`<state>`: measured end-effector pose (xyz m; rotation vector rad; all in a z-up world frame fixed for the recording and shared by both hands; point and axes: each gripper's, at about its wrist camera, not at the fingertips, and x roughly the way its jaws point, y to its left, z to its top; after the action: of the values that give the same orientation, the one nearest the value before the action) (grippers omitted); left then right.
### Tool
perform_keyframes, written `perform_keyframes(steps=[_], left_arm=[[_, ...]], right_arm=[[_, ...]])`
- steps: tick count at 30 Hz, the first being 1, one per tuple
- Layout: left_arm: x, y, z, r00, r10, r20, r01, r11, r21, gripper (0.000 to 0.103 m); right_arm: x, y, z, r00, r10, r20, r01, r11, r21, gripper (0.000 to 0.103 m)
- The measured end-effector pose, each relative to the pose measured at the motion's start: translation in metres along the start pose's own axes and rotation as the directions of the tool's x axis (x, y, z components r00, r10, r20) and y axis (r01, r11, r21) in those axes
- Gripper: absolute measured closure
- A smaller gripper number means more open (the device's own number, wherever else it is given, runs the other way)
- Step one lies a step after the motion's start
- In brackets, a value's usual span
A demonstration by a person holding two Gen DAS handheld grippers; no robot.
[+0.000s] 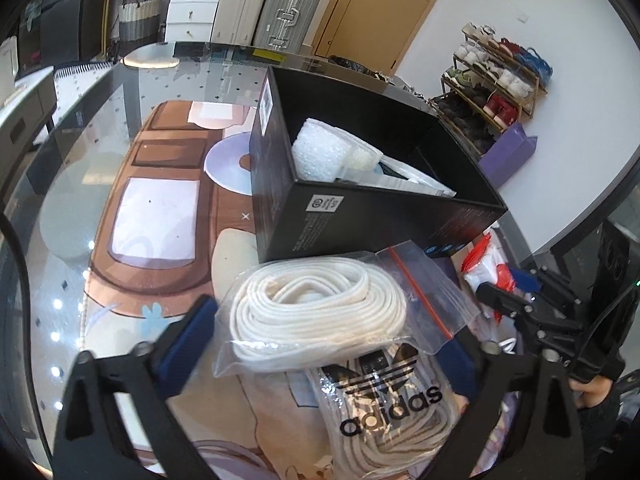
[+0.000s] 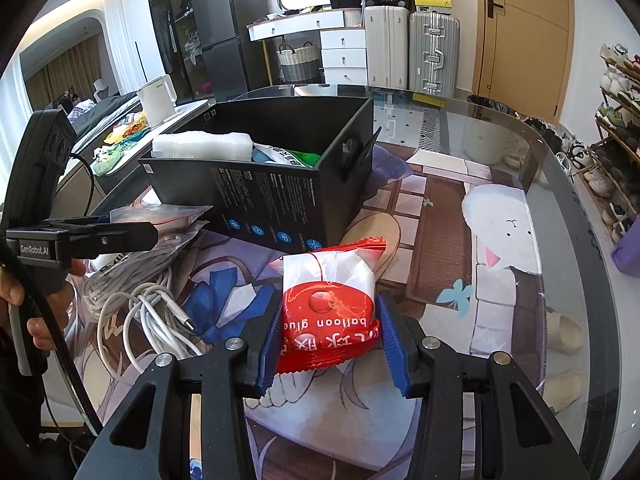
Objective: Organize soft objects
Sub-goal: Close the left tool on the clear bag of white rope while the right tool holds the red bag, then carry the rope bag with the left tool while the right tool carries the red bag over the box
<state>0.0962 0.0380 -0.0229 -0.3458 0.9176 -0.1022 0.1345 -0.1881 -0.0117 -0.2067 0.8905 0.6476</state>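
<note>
Glass tabletop (image 2: 500,128) carries our black box (image 2: 280,204); our right claw (image 2: 326,344) is clenched on the red balloon glue packet (image 2: 328,304), our left claw (image 1: 328,344) spread around a bagged white cord (image 1: 316,312), pads not pressing

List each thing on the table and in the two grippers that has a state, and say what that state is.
black box: open on top, partly filled
foam roll: lying inside the box
zip bag of white cord: sealed, between the open left gripper fingers
adidas bag: lying under the zip bag
balloon glue packet: sealed, clamped in the right gripper
white USB cable: loose, tangled on the table
</note>
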Motion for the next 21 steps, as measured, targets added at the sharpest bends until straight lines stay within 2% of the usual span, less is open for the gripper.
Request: perform_keyframes(steps=[5, 8, 13, 21], left_arm=[[-0.005, -0.003, -0.002, 1.0, -0.022, 0.013, 0.022, 0.999, 0.025, 0.031], [-0.009, -0.007, -0.005, 0.999, -0.007, 0.031, 0.005, 0.998, 0.059, 0.035], [-0.019, -0.006, -0.006, 0.998, -0.004, 0.062, 0.0, 0.997, 0.071, 0.039], [-0.045, -0.011, -0.007, 0.992, -0.034, 0.125, 0.023, 0.996, 0.091, 0.04]], right_arm=[[0.0, 0.002, 0.0, 1.0, 0.002, 0.004, -0.002, 1.0, -0.004, 0.058], [0.0, 0.003, 0.001, 1.0, 0.004, 0.006, -0.004, 1.0, -0.007, 0.058], [-0.003, 0.005, 0.001, 1.0, 0.009, 0.021, -0.009, 1.0, -0.012, 0.058], [-0.009, 0.006, 0.004, 0.999, 0.016, 0.048, -0.016, 1.0, -0.015, 0.058]])
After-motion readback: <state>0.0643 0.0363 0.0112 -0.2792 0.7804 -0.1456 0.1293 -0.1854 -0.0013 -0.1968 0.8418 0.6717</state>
